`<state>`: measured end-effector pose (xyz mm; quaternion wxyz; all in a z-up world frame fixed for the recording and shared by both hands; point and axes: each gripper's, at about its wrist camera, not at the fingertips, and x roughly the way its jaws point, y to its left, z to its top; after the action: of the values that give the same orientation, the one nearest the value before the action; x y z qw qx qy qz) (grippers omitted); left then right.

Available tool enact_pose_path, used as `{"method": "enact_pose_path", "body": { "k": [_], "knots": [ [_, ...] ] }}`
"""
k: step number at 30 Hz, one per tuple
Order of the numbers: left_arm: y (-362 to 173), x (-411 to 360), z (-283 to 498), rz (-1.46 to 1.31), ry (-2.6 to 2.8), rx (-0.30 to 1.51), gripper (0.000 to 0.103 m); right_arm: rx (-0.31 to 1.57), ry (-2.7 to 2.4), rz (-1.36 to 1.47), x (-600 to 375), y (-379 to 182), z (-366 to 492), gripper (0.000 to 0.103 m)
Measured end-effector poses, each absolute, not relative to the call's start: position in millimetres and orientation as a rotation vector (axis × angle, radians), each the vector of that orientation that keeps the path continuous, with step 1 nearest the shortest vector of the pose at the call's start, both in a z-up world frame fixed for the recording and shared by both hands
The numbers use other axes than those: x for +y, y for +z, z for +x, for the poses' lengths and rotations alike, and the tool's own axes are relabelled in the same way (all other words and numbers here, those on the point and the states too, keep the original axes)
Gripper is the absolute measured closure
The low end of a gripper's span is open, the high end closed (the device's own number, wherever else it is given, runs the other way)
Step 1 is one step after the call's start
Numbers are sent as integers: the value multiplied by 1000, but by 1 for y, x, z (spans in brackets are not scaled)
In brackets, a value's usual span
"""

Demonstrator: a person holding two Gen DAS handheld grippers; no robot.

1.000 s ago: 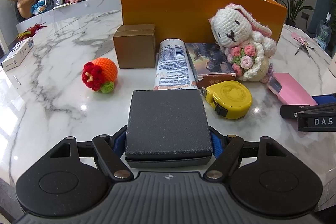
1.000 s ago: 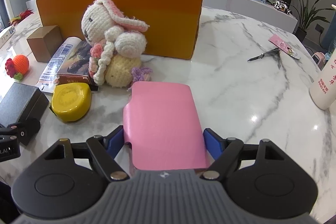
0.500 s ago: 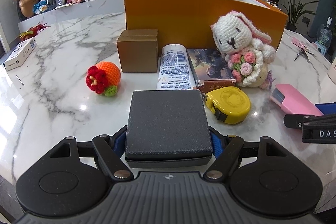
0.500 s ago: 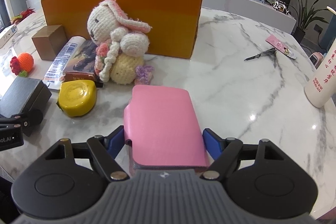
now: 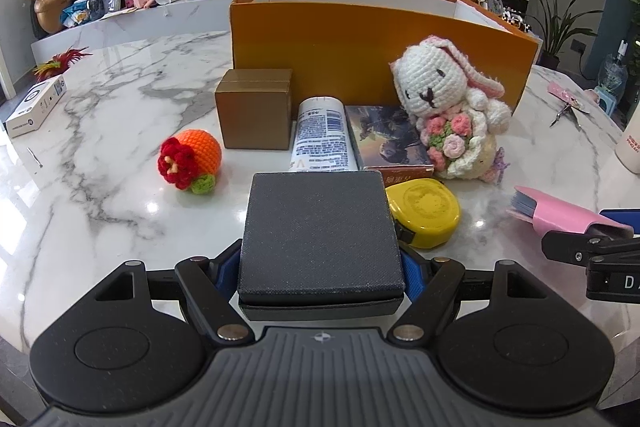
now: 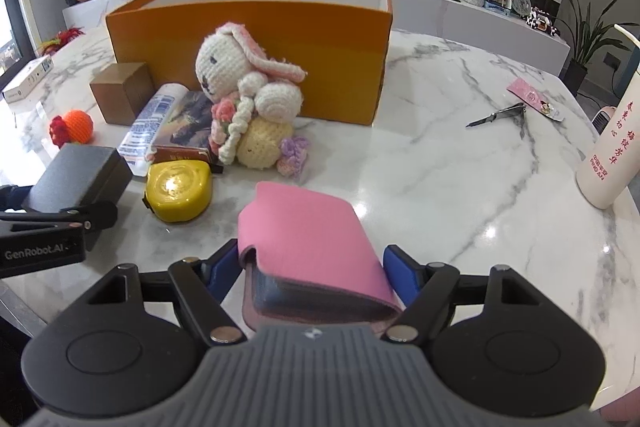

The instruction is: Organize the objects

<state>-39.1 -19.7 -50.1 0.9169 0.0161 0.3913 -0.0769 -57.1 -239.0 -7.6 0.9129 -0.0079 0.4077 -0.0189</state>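
My left gripper [image 5: 320,261] is shut on a dark grey square box [image 5: 320,231], its blue pads pressing the box's two sides. The same box shows at the left of the right wrist view [image 6: 76,179]. A pink case [image 6: 308,227] sits between the pads of my right gripper [image 6: 314,267], whose jaws are closing on it. The case is tilted and lifted off the marble table [image 6: 460,187]. From the left wrist view the pink case [image 5: 560,215] hangs just above the table at the far right. Behind stands an open orange box [image 5: 360,39].
In front of the orange box lie a crochet bunny [image 5: 448,107], a yellow tape measure [image 5: 424,211], a book [image 5: 384,139], a white tube [image 5: 322,135], a brown carton [image 5: 254,115] and a crochet orange [image 5: 192,159]. A white bottle [image 6: 612,147] and clippers [image 6: 500,115] are at the right.
My right gripper has risen a little with the pink case, which now tilts off the table, and its jaws have narrowed. The left gripper still holds the grey box and has hardly moved.
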Motion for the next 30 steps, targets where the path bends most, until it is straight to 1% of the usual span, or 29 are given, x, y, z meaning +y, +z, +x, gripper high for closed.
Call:
{"method": "enact_pose_path", "body": {
  "k": [8, 9, 10, 12, 13, 14, 18, 19, 20, 21, 25, 28, 30],
  "knots": [
    [-50, -22, -41, 49, -156, 803, 15, 816, -27, -8, -240, -4, -61, 28],
    [-50, -21, -41, 47, -155, 803, 15, 806, -25, -5, -240, -1, -61, 29],
    [-50, -21, -41, 45, -153, 802, 15, 802, -24, -4, -240, 1, -61, 32],
    [-50, -21, -40, 45, -152, 802, 15, 794, -13, 6, -240, 3, -61, 68],
    [-50, -20, -40, 45, -151, 802, 15, 788, -40, -12, -240, 3, -61, 71],
    [-50, -21, -40, 45, -152, 803, 15, 788, -38, -31, -240, 2, -60, 71],
    [-50, -21, -40, 46, -155, 808, 15, 786, -11, -19, -244, 0, -57, 65],
    [-51, -21, -40, 46, -155, 809, 15, 797, -6, -5, -245, -3, -56, 55],
    [-51, -21, -40, 47, -156, 810, 15, 809, -6, 5, -246, -7, -54, 36],
    [-51, -21, -40, 47, -158, 811, 15, 820, -1, 8, -246, -11, -52, 29],
    [-51, -21, -40, 46, -162, 816, 15, 850, -5, 63, -252, -24, -45, 17],
    [-52, -21, -40, 45, -164, 818, 15, 886, 11, 172, -264, -33, -38, 12],
    [-52, -21, -39, 43, -162, 819, 15, 879, 11, 154, -263, -35, -38, 9]
  ]
}}
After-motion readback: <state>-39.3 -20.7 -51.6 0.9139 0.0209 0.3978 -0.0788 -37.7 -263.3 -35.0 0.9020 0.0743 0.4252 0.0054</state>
